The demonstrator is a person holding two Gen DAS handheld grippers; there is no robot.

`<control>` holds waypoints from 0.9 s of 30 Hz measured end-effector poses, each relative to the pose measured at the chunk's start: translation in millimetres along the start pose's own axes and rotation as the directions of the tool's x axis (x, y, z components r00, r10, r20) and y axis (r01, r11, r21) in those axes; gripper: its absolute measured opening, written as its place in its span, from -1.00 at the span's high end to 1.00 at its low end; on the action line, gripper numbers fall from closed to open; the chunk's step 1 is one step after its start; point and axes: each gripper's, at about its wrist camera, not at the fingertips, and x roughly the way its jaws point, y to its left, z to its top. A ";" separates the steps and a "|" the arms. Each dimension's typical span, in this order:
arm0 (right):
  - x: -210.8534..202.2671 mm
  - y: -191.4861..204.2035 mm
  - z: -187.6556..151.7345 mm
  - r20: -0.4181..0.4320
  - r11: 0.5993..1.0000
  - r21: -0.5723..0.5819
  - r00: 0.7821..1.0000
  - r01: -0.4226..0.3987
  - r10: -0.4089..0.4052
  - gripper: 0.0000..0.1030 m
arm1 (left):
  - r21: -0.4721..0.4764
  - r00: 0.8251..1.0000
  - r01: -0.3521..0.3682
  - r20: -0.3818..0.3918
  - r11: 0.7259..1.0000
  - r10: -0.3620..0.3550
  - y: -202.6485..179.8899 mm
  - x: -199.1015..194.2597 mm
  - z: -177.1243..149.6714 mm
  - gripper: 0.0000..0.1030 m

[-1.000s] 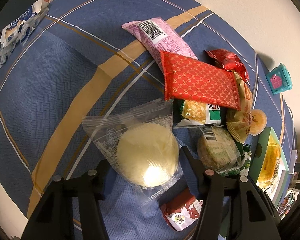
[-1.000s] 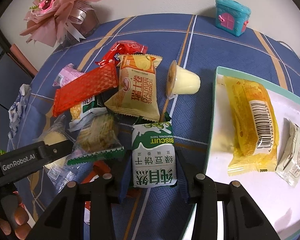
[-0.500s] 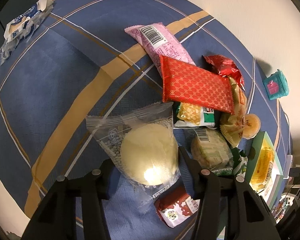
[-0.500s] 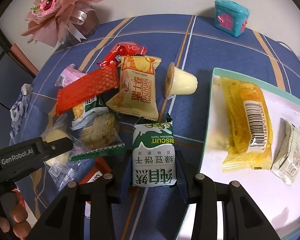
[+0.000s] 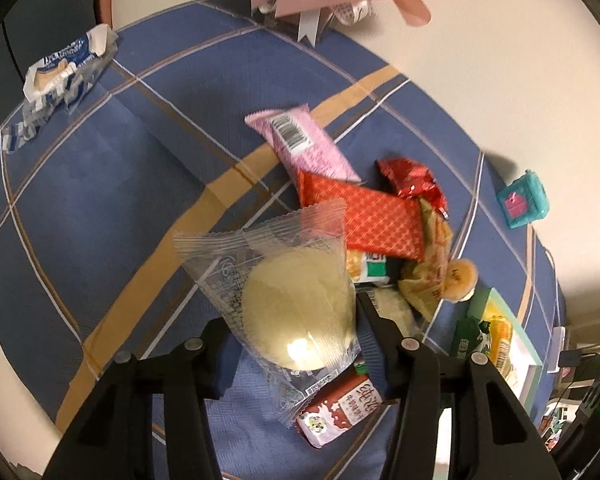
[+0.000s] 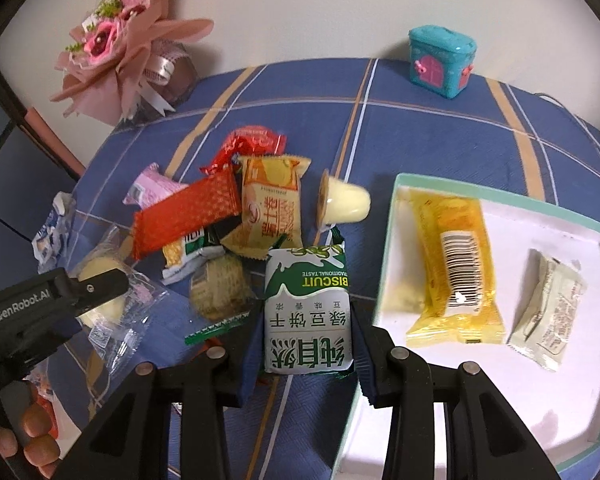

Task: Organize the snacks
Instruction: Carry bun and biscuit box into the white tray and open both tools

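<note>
My left gripper (image 5: pixel 292 332) is shut on a clear packet with a round pale cake (image 5: pixel 296 312) and holds it above the blue checked cloth; it also shows in the right wrist view (image 6: pixel 100 292). My right gripper (image 6: pixel 308 344) is shut on a green and white biscuit packet (image 6: pixel 306 312), lifted beside the tray. A white tray with a green rim (image 6: pixel 384 280) holds a yellow packet (image 6: pixel 456 260) and a small pale packet (image 6: pixel 548 308). A snack pile lies on the cloth: red packet (image 6: pixel 184 216), yellow packet (image 6: pixel 272 204), pink packet (image 5: pixel 300 148), jelly cup (image 6: pixel 344 204).
A pink flower bouquet (image 6: pixel 120 48) stands at the back left by the wall. A teal toy house (image 6: pixel 440 60) stands at the back. A blue and white wrapper (image 5: pixel 60 68) lies at the table's left edge. A red-brown milk packet (image 5: pixel 340 412) lies under my left gripper.
My left gripper has risen with the cake packet, so the table looks farther off. My right gripper has lifted the biscuit packet slightly toward the tray.
</note>
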 end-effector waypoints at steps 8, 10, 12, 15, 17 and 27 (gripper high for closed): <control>-16.4 -30.1 2.0 0.017 0.997 0.080 1.000 0.021 -0.022 0.18 | 0.028 0.999 0.027 0.018 0.999 -0.027 -23.4 -1.0 -1.0 -0.05; -21.1 -43.7 2.4 0.020 0.993 0.110 0.999 0.044 -0.047 0.18 | 0.047 0.999 0.033 0.015 0.998 -0.033 -33.0 0.8 -4.7 -0.05; -25.5 -56.8 1.9 0.022 0.988 0.139 0.998 0.060 -0.064 0.18 | 0.070 0.999 0.039 0.009 0.997 -0.040 -44.2 2.1 -10.4 -0.05; -31.2 -78.4 -0.3 0.020 0.979 0.183 0.995 0.090 -0.096 0.18 | 0.120 0.999 0.053 -0.003 0.991 -0.053 -64.6 1.3 -21.1 -0.05; -35.5 -94.6 -3.2 0.018 0.970 0.215 0.993 0.111 -0.118 0.18 | 0.156 0.999 0.054 -0.008 0.986 -0.053 -78.6 3.0 -27.3 -0.05; -56.6 -185.4 -24.5 -0.024 0.897 0.385 0.974 0.217 -0.225 0.18 | 0.396 0.996 0.080 -0.060 0.915 -0.061 -157.1 8.6 -81.5 -0.05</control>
